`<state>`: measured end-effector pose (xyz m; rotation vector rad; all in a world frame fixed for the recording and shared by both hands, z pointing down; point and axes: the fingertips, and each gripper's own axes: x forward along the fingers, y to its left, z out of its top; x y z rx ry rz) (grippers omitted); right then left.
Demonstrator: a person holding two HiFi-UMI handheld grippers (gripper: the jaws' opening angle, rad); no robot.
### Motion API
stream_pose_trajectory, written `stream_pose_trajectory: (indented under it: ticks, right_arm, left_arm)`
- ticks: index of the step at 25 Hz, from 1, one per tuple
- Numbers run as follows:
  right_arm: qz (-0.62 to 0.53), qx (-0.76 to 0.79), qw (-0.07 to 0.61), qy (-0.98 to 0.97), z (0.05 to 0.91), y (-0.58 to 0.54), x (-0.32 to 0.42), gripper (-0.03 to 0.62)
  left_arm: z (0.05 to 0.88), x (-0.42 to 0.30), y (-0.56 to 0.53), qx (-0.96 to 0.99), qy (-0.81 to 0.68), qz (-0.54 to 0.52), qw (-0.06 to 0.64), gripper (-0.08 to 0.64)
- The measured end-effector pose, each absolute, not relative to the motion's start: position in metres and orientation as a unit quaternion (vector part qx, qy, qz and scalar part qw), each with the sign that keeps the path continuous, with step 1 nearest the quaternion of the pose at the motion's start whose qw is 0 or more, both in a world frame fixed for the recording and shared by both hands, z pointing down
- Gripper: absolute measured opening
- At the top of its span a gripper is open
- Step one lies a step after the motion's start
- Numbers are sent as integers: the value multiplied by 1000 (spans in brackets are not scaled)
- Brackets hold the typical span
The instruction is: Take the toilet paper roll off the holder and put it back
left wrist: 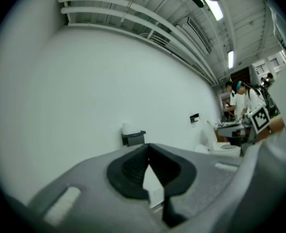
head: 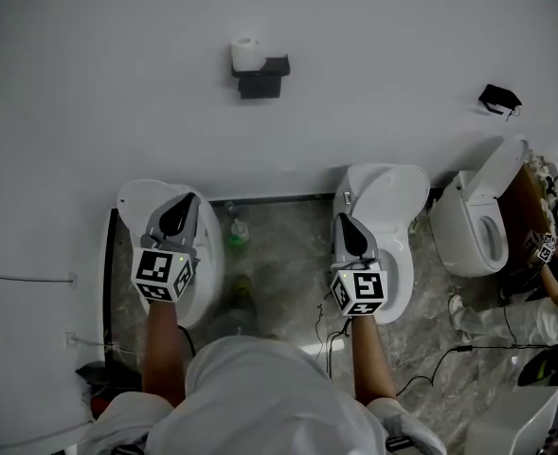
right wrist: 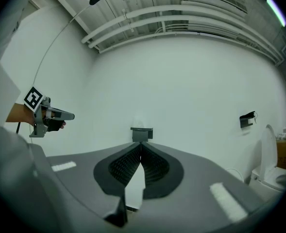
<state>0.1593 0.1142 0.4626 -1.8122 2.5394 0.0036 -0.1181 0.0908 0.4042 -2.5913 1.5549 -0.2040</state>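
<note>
The toilet paper roll [head: 246, 53] is standing upright on the left end of the holder [head: 262, 76], untouched. The left gripper [head: 177, 207] and the right gripper [head: 347, 227] are both keeping their jaws closed on nothing, low and well apart from it. For a clean lift, one gripper should probably be opening wide before reaching, then closing gently across the roll's sides and lifting straight up.

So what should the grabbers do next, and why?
Probably raise the right gripper toward the toilet paper roll, which sits on the holder on the wall, untouched. That gripper's view has the holder dead ahead. Both it and the left gripper are shut and empty.
</note>
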Motion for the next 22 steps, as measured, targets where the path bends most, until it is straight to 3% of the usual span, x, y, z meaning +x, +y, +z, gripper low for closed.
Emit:
stream_pose_trajectory:
  ticks: [22]
  right_arm:
    - [-15,-587,2,810,461,-136,126,-2]
  left_arm:
    - [410,-144,-156,-864,496,-71,49,0]
